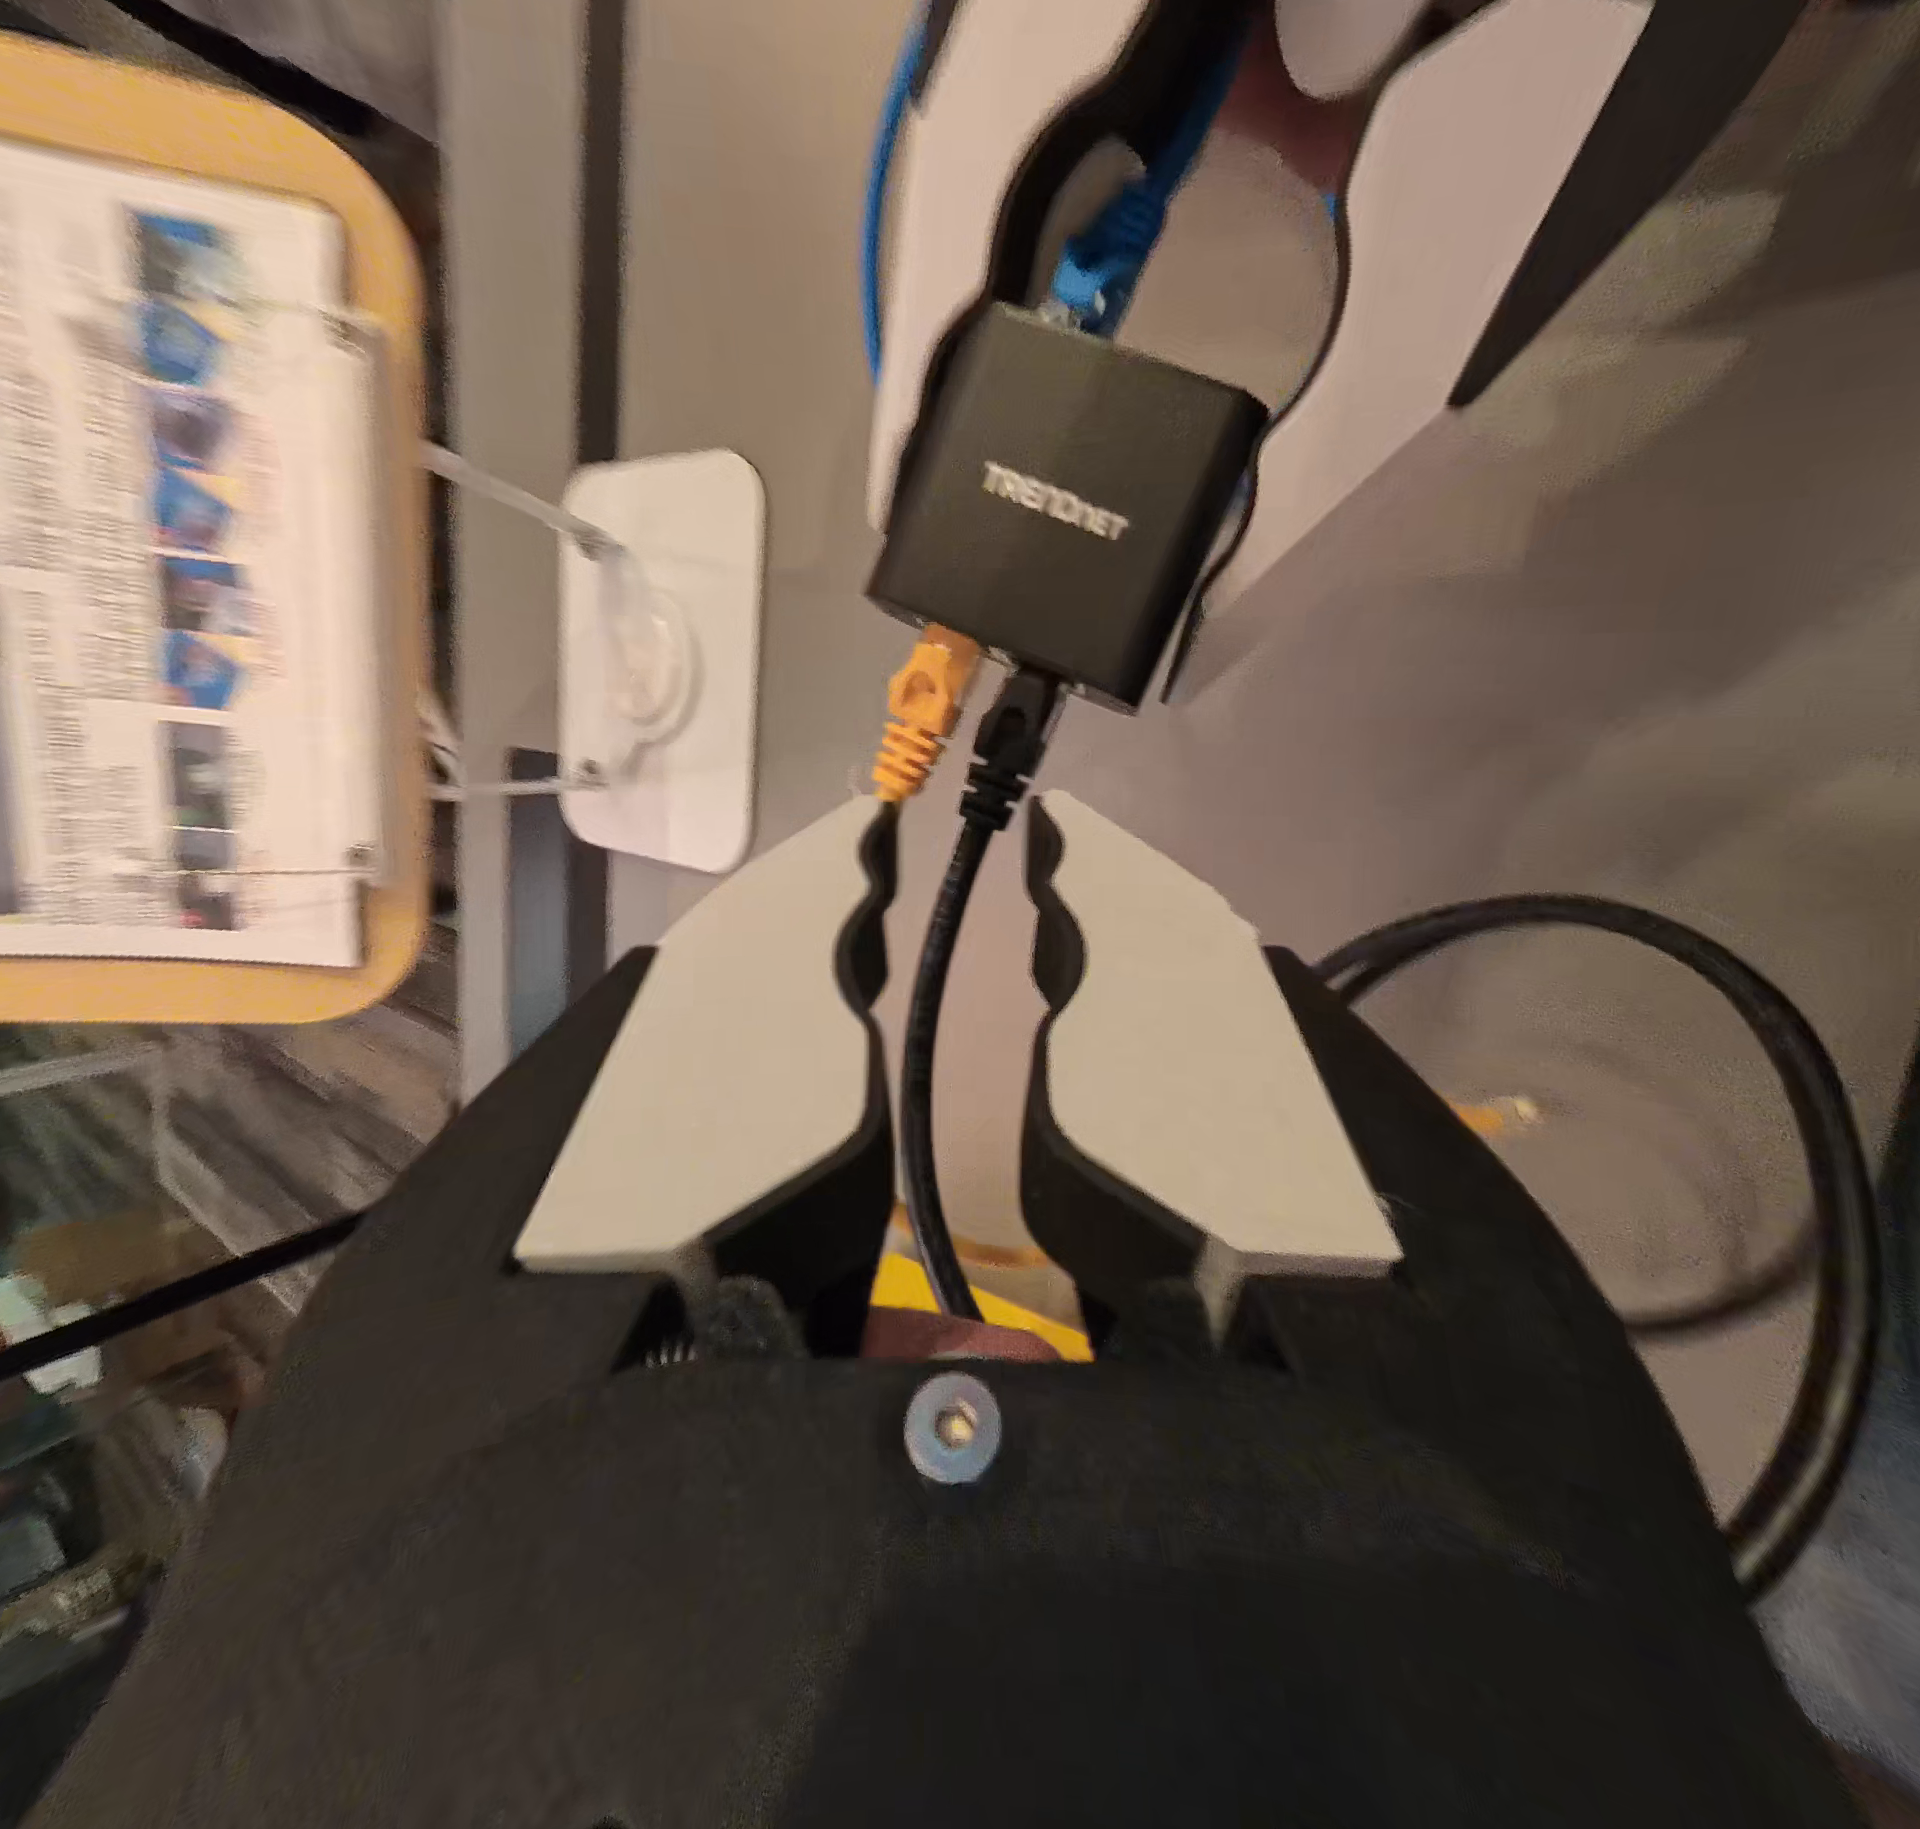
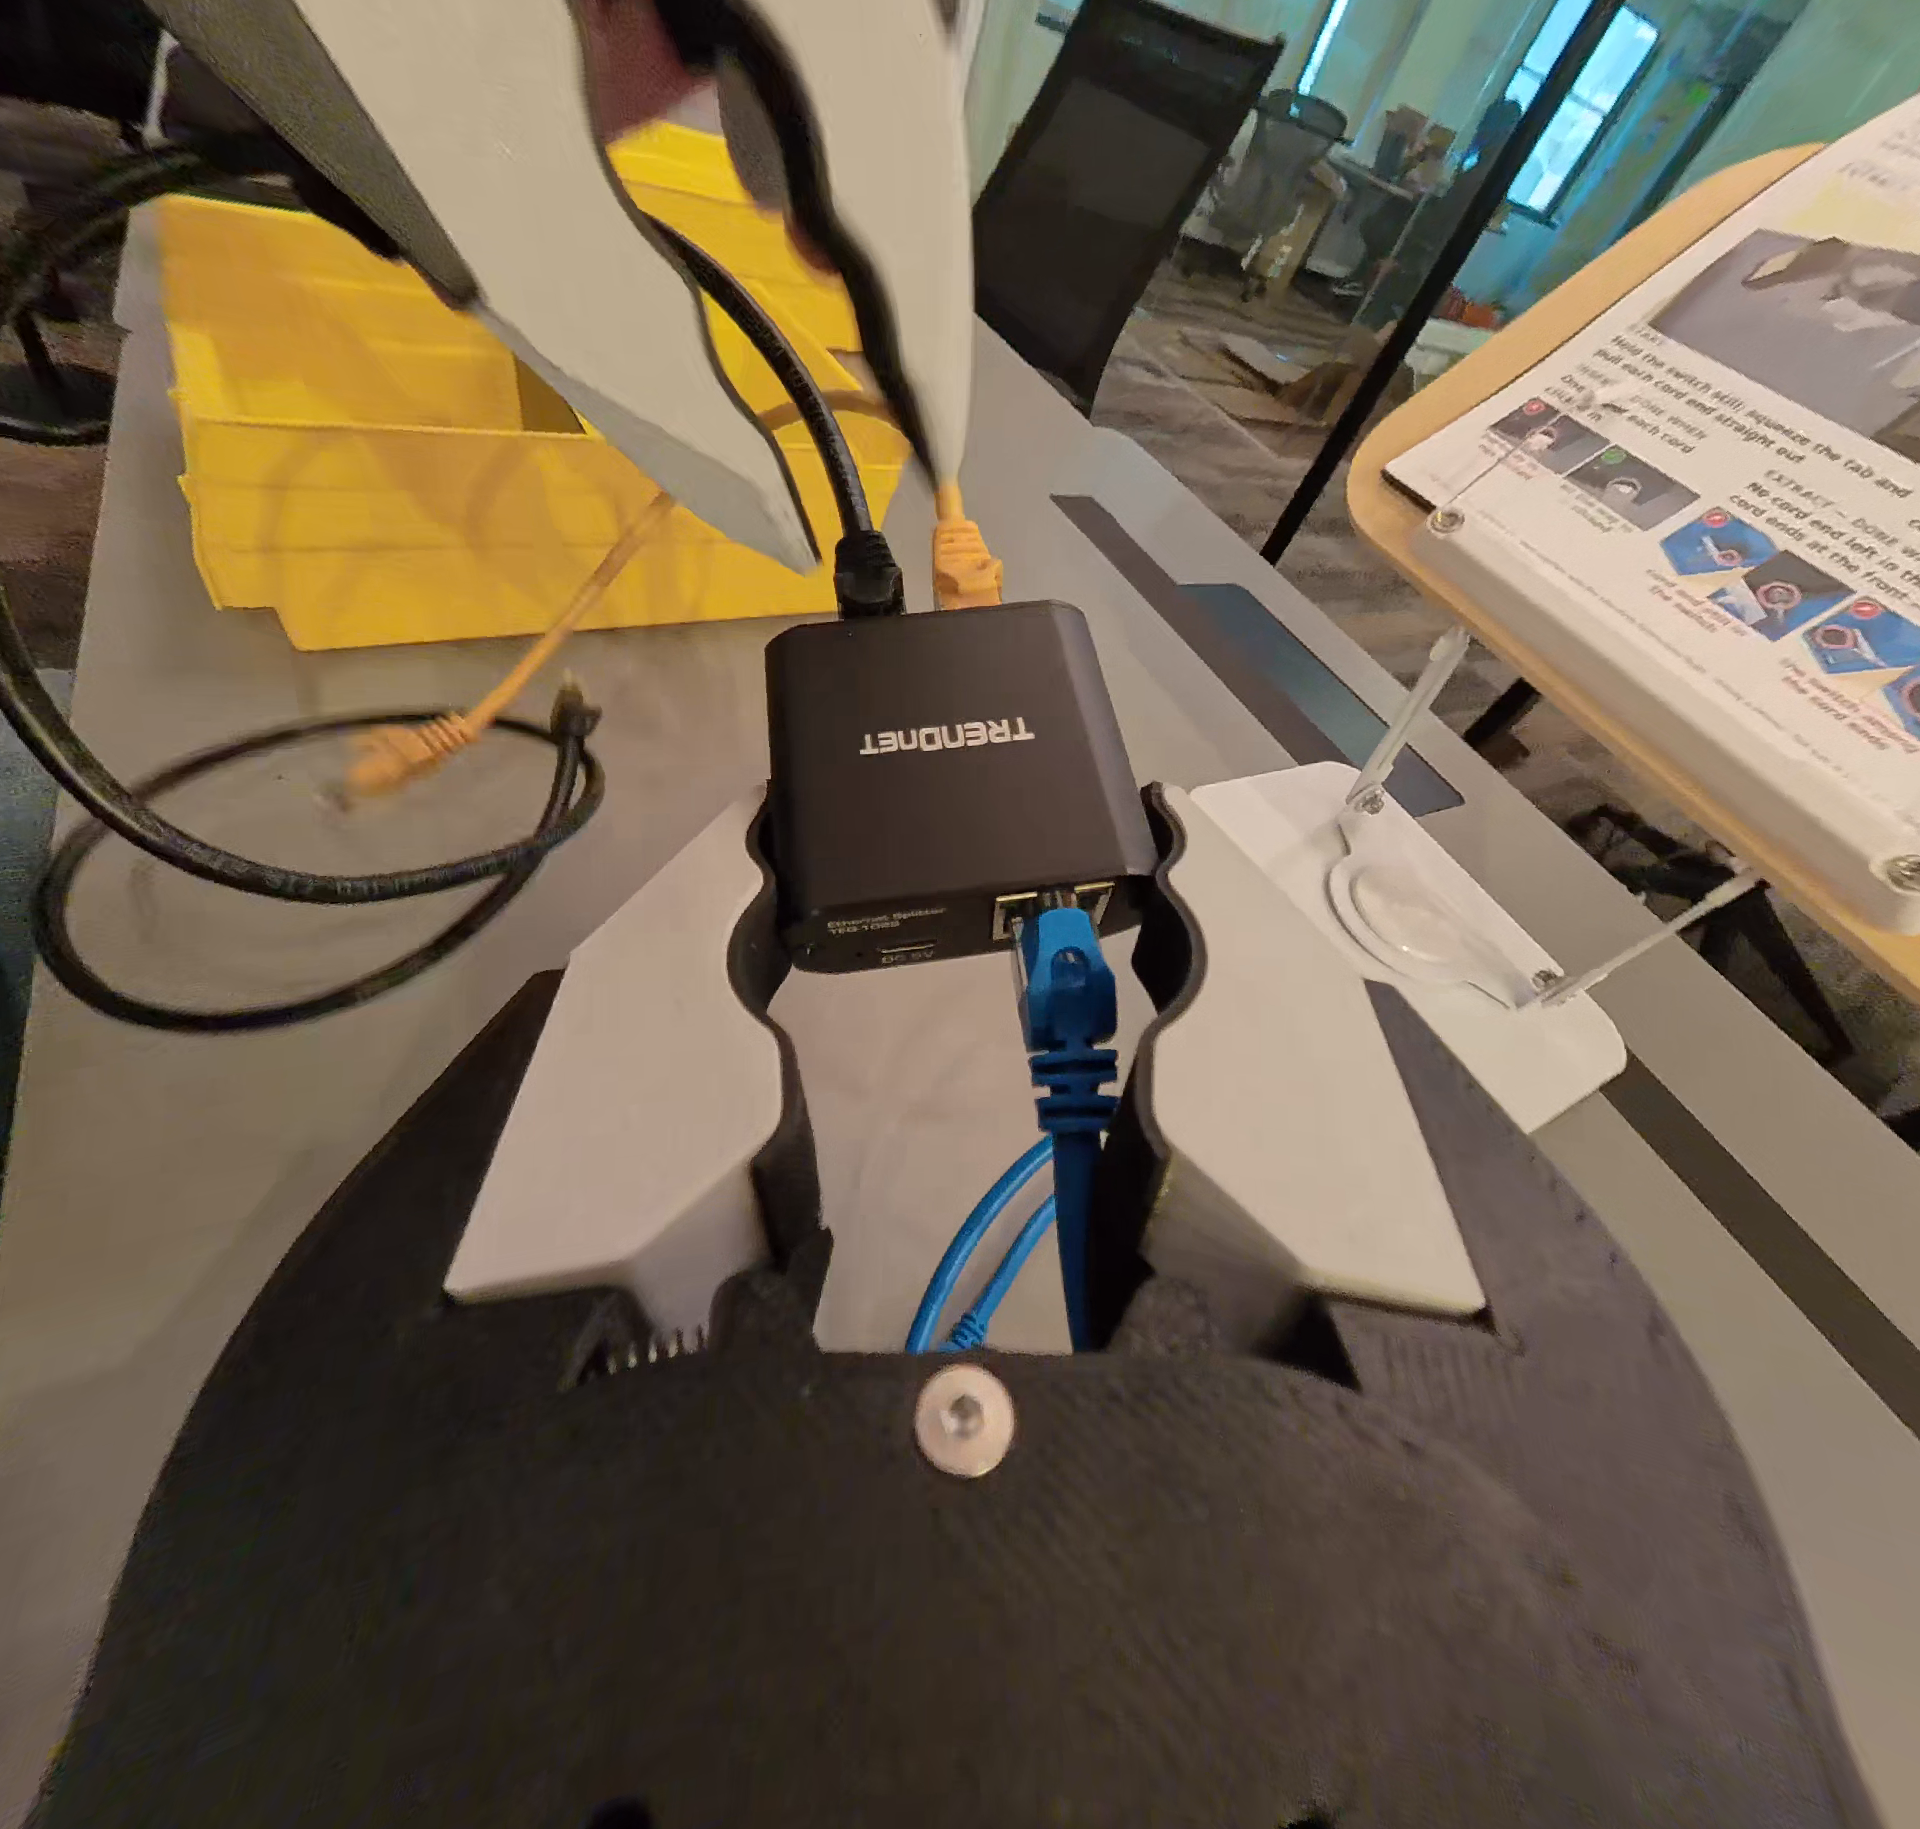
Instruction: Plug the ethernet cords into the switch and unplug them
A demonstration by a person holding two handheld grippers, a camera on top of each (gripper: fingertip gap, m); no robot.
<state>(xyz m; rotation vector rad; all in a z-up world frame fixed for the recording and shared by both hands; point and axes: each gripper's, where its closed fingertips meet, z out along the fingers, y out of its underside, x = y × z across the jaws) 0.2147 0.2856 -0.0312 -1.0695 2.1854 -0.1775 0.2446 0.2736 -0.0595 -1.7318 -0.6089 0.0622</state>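
A small black switch (image 2: 945, 771) sits just above the grey table (image 2: 260, 1156). My right gripper (image 2: 961, 844) is shut on its two sides; it shows at the top of the left wrist view (image 1: 1070, 491), holding the switch (image 1: 1060, 501). A blue plug (image 2: 1070, 1000) sits in the port facing the right gripper. On the far side an orange plug (image 1: 920, 709) and a black plug (image 1: 1008, 740) sit side by side in ports. My left gripper (image 1: 956, 808) is open just behind these plugs. The black cord (image 1: 925, 1031) runs loose between its fingers.
A yellow bin (image 2: 364, 491) stands behind the switch. A loose orange plug end (image 2: 400, 745) and a black cable loop (image 2: 312, 886) lie on the table at the left. An instruction board (image 2: 1714, 491) on a white stand base (image 2: 1403, 927) is at the right, near the table edge. There is about 5 centimeters between the tips of the two grippers.
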